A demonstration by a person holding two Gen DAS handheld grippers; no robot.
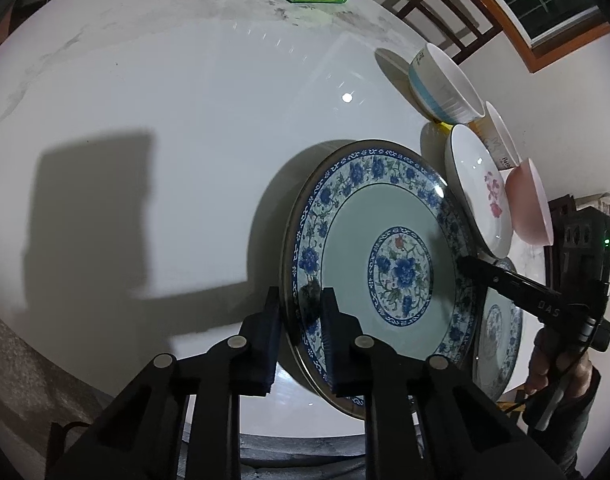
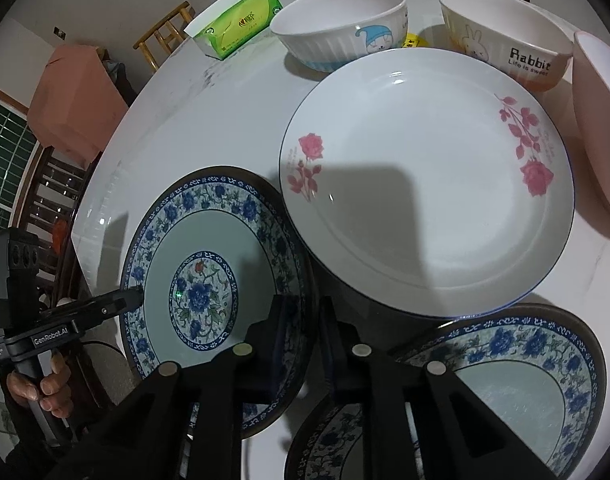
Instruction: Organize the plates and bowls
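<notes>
- L gripper pinched on near rim of the blue floral plate; R gripper pinched on its opposite rim.
- Plate sits between both grippers on the table, looks tilted in L view.
- Second blue plate just R of it, closest to R gripper; likely stack target, so I'd carry it that way.
- Rose plate and bowls beyond.

plates: glossy glazed ceramic | table: smooth, shiny
</notes>
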